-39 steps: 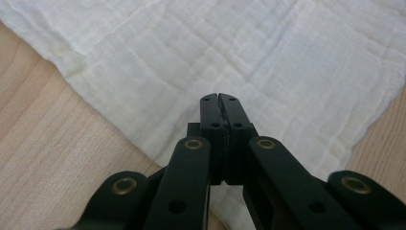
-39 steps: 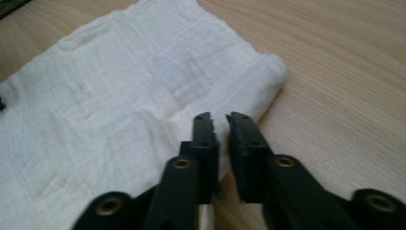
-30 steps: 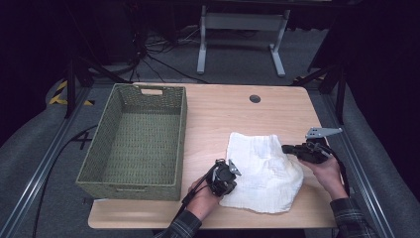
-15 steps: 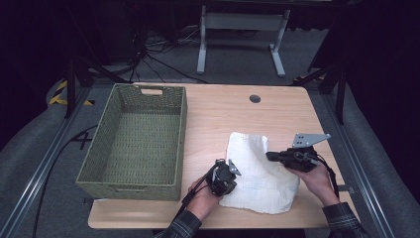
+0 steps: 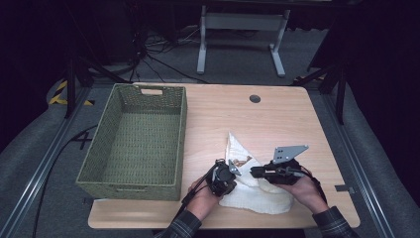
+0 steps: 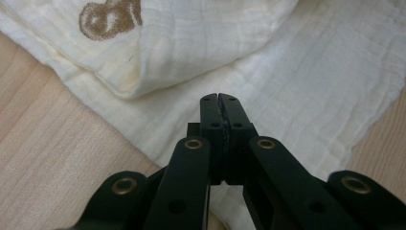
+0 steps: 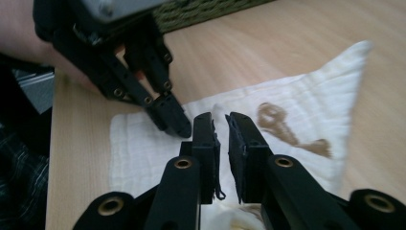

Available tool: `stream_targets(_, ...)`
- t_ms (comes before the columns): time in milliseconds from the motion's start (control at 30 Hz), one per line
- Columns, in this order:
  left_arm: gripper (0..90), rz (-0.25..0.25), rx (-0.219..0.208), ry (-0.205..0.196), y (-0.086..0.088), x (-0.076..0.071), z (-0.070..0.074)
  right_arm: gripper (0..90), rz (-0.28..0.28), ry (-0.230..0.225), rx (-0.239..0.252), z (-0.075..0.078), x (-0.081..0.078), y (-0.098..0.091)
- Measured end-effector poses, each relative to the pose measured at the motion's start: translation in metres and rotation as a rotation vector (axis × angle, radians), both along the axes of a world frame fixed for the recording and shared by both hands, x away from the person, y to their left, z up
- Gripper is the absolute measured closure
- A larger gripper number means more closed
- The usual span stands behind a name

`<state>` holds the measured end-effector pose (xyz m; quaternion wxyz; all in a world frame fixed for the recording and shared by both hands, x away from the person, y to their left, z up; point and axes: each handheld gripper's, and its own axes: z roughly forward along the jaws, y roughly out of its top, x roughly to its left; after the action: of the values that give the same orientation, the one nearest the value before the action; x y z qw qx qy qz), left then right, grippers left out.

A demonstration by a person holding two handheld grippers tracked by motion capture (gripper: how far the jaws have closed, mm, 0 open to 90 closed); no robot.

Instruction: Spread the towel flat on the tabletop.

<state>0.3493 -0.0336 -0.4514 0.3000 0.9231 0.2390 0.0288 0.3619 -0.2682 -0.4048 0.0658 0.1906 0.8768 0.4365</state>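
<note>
On the pale wooden worktop (image 5: 277, 116), near its front edge, lay the cream muslin cloth with a brown printed figure (image 5: 247, 186), partly folded over itself; no readable writing showed on it. The left hand-held gripper (image 5: 233, 168) was clenched, its tips resting on the cloth. The right hand-held gripper (image 5: 253, 172) had just been opening, jaws slightly parted over the fold. A green woven rectangular basket (image 5: 136, 139) stood just beside.
</note>
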Motion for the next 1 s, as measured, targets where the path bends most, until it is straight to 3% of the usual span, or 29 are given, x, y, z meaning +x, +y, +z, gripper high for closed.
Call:
stream_targets(133,89.7,0.000,0.000,0.002,0.000,0.000,0.000,80.6,-0.072,-0.001,0.014,0.004,0.013,-0.018)
stream_targets(300,89.8,0.002,-0.002,0.005,0.000,0.000,0.000,77.8,-0.124,0.035,-0.024,-0.011,0.036,-0.022)
stream_targets(733,89.8,-0.001,-0.002,0.003,0.000,0.000,0.000,74.7,-0.140,0.094,-0.095,-0.043,0.066,-0.004)
stream_targets(900,89.7,-0.001,-0.002,0.003,0.000,0.000,0.000,87.1,-0.128,0.092,-0.104,-0.043,0.065,-0.003)
stream_targets(1000,89.8,-0.001,-0.002,0.003,0.000,0.000,0.000,88.2,-0.126,0.086,-0.090,-0.039,0.064,-0.005)
